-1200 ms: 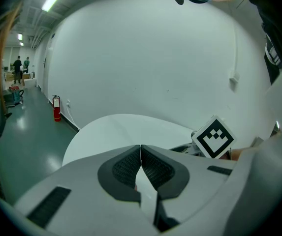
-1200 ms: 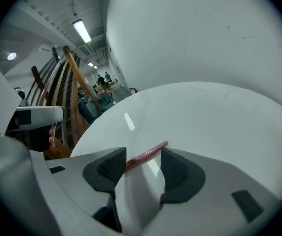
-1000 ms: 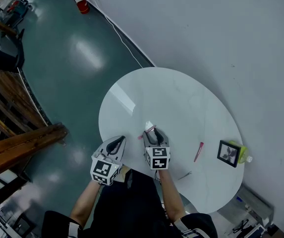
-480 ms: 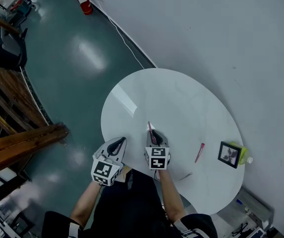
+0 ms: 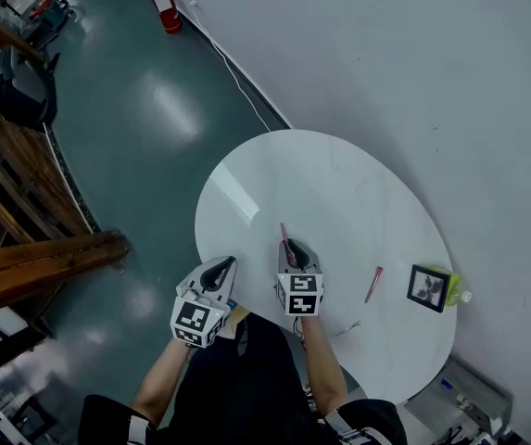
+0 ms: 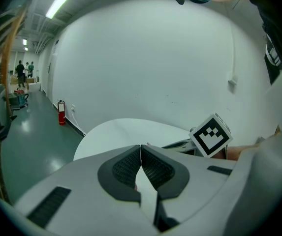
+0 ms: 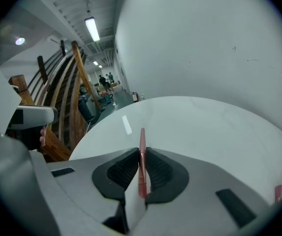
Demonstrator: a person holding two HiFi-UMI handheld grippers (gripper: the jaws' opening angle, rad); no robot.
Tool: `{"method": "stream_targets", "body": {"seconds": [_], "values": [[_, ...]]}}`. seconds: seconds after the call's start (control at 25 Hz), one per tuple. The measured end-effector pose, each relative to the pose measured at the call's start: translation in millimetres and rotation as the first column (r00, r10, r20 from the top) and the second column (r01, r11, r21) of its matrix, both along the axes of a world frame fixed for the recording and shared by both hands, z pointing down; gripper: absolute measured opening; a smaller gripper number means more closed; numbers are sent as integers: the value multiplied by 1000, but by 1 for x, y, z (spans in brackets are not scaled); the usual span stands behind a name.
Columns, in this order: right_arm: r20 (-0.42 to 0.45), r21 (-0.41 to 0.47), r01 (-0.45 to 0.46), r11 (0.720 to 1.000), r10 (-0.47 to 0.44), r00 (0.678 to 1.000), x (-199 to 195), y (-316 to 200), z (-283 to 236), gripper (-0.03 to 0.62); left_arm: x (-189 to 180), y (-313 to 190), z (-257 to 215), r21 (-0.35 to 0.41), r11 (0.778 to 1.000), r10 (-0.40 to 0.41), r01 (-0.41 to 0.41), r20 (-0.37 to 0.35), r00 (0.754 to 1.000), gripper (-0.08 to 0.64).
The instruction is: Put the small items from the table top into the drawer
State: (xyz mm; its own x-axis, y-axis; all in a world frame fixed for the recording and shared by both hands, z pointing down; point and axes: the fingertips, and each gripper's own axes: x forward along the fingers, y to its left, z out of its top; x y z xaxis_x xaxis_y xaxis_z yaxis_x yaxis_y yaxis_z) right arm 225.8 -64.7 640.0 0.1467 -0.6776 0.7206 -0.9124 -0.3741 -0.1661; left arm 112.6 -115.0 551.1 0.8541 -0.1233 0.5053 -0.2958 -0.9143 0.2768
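1 pink stick (image 5: pixel 284 237) is pinched in your right gripper (image 5: pixel 291 251), whose jaws just closed, at lower centre; your left gripper (image 5: pixel 219 269) is closed, empty.

A slim pink stick (image 7: pixel 141 156) is sitting clamped in the right claw (image 7: pixel 141 154), which has just been closing on it. Its tip is poking out past the claw over the white table (image 5: pixel 339 193). A second pink stick (image 5: pixel 372 284) is lying flat off to the right, and a thin dark pin (image 5: pixel 346 327) is lying near it.
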Motion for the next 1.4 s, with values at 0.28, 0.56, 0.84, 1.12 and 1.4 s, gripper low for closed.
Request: {"method": "stream_targets", "body": {"seconds": [0.28,0.56,0.84,1.12,1.4], "values": [[-32,80,32,996,-29,999,-23,1,-48,66,-25,9,-26,40,999,-19,20,-36,999,20],[-84,142,84,986,-72,994,-62,14,-97,66,-60,19,-57,87,995,-39,45,-75,996,20],[-124,189,128,974,-105,987,-111,24,-133,66,-110,26,-83,121,989,-77,90,-110,991,20],[-166,237,205,950,-168,972,-171,24,-164,66,-169,31,-93,132,980,-130,147,-126,983,20],[-164,237,261,936,-226,960,-225,27,-164,66,-222,32,-91,131,970,-189,206,-132,973,20]]}}
